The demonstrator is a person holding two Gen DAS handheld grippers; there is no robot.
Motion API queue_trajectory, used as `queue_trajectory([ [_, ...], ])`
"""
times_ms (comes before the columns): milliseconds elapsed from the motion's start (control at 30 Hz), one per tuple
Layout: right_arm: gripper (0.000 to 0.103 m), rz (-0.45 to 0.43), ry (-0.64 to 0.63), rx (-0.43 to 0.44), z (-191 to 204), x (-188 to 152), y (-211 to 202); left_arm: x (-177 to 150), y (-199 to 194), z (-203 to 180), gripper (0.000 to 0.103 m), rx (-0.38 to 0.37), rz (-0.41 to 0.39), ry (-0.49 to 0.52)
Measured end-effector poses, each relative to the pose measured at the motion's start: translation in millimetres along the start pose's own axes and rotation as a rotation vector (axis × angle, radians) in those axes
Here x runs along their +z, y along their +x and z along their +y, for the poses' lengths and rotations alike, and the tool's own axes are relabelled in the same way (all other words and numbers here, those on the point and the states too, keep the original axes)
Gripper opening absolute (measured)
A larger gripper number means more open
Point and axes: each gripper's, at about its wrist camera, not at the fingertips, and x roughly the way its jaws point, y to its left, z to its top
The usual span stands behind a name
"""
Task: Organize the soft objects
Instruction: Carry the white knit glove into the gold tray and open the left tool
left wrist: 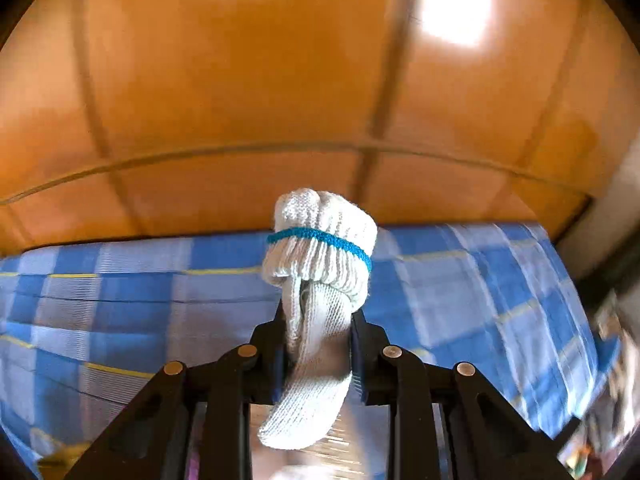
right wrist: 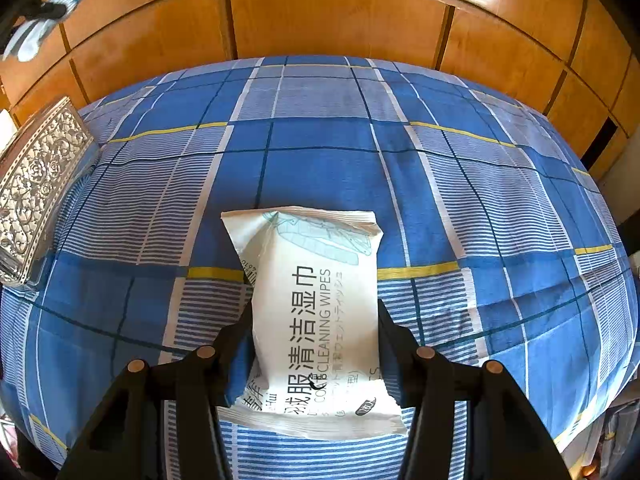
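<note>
1. Above the checked bedspread [left wrist: 120,300], the left gripper [left wrist: 318,344] holds a rolled white glove [left wrist: 320,248] pinched narrowly, well clear of it.
2. On the bedspread, the wipes pack [right wrist: 316,320] lies lengthwise between the right gripper's [right wrist: 316,332] half-wide jaws; contact looks likely, lift unclear.

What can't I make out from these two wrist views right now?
- Left wrist view: motion blur smears the right edge; clutter there is unreadable.
- Left wrist view: the sock hides the left gripper pads.
- Right wrist view: the right gripper covers the wipes pack sides.
- Right wrist view: the silver patterned box is cut off by the left edge.
</note>
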Motion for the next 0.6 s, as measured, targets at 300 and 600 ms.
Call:
queue_trajectory([
  [300,0.055,-0.025,0.001,-0.011,1.0,-2.4,0.5,-37.1,-35.5,171.4,0.025,0.236,-0.015,-0.209],
  [600,0.055,-0.022,0.004,-0.033,3.7,-1.8,0.6,-142.8,-77.5,262.0,0.025,0.307,-0.015,-0.364],
])
